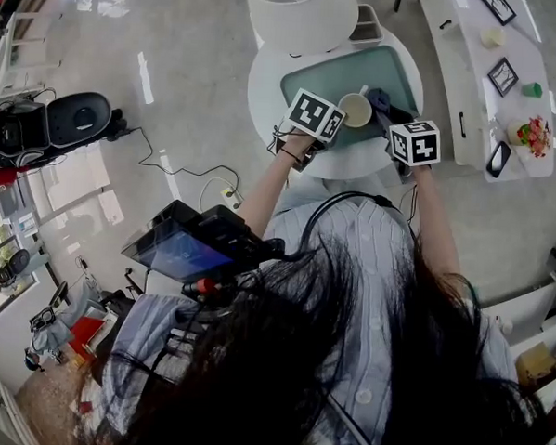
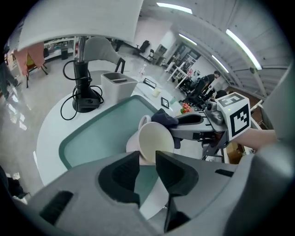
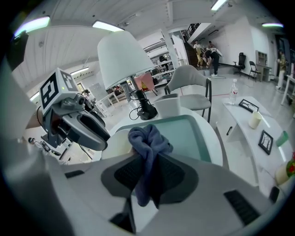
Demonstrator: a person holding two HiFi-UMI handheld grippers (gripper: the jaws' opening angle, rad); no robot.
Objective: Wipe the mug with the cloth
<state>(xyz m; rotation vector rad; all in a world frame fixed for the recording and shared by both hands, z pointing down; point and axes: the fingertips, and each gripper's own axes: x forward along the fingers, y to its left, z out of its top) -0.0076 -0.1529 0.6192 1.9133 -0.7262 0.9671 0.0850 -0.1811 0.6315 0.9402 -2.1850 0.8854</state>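
Observation:
A cream mug (image 1: 355, 109) is held tilted above the teal mat (image 1: 397, 70), its mouth facing my left gripper (image 1: 339, 118). In the left gripper view the mug (image 2: 156, 140) has its lower rim between the two dark jaws of my left gripper (image 2: 147, 161), which is shut on it. My right gripper (image 1: 392, 119) is shut on a blue-grey cloth (image 3: 146, 140), bunched at its tips. The cloth (image 2: 164, 117) rests against the far side of the mug (image 3: 115, 144), by the handle.
The round white table (image 1: 266, 86) carries a white-shaded lamp (image 1: 298, 13) with a black base (image 2: 85, 100) and a white box (image 2: 118, 83). A white side bench (image 1: 471, 87) at the right holds picture frames and a candle. Cables run over the floor at the left.

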